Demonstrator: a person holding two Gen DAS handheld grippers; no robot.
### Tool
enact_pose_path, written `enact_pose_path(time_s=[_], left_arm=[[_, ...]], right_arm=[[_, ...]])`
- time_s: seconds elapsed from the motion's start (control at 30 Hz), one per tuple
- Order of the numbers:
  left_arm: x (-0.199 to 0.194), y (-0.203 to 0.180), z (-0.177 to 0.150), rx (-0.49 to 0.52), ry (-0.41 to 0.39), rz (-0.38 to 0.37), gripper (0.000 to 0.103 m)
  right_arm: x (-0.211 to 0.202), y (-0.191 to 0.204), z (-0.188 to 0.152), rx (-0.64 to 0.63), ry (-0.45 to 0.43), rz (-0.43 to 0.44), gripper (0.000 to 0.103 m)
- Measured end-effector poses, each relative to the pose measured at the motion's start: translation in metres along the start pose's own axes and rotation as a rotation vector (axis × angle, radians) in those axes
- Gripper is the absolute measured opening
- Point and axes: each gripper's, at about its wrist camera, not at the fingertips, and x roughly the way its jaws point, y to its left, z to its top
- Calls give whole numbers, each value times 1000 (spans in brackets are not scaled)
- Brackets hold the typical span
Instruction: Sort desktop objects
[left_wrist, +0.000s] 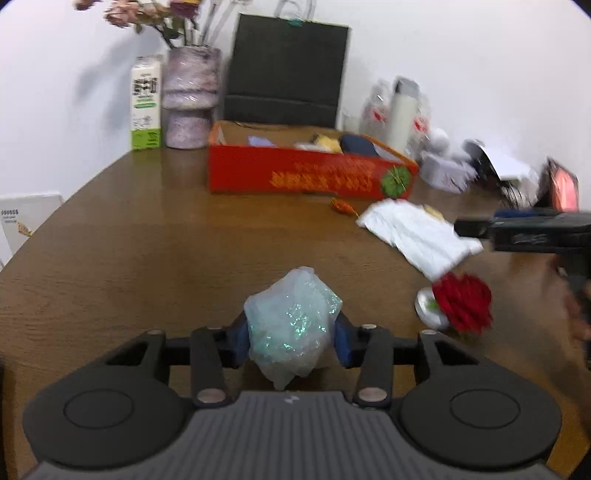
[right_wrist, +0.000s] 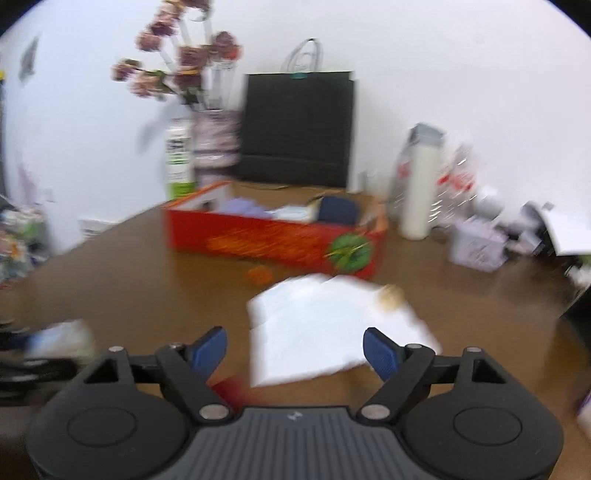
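My left gripper (left_wrist: 291, 341) is shut on a crumpled glittery pale-green plastic bundle (left_wrist: 293, 317), its blue pads pressing both sides just above the brown table (left_wrist: 147, 240). A red rose (left_wrist: 463, 302) on a silver base lies to its right. Beyond it lies a white tissue pack (left_wrist: 417, 232). The open red box (left_wrist: 306, 173) holding several items stands at the back. My right gripper (right_wrist: 293, 349) is open with nothing between its blue pads. It hovers over the near edge of the white tissue pack (right_wrist: 332, 325), facing the red box (right_wrist: 273, 240). In the left wrist view the right gripper (left_wrist: 465, 228) comes in from the right.
A small orange wrapper (left_wrist: 341, 206) lies before the box. Behind stand a milk carton (left_wrist: 146, 103), a flower vase (left_wrist: 190, 99), a black bag (left_wrist: 286, 74) and a white bottle (left_wrist: 402, 114). Clutter (left_wrist: 480, 166) fills the back right. A person's hand (left_wrist: 576, 314) shows at right.
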Motion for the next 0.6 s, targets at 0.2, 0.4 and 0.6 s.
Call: enact_pose_path(time_s=[0.2, 0.4, 0.6], left_arm=[[14, 7, 22, -33, -34, 19, 41], [35, 9, 41, -65, -36, 36, 39], [27, -1, 42, -51, -51, 13, 39]], right_arm=[[101, -60, 30, 128, 136, -69, 49], [151, -85, 35, 215, 177, -60, 20], [79, -73, 32, 214, 58, -15, 20]])
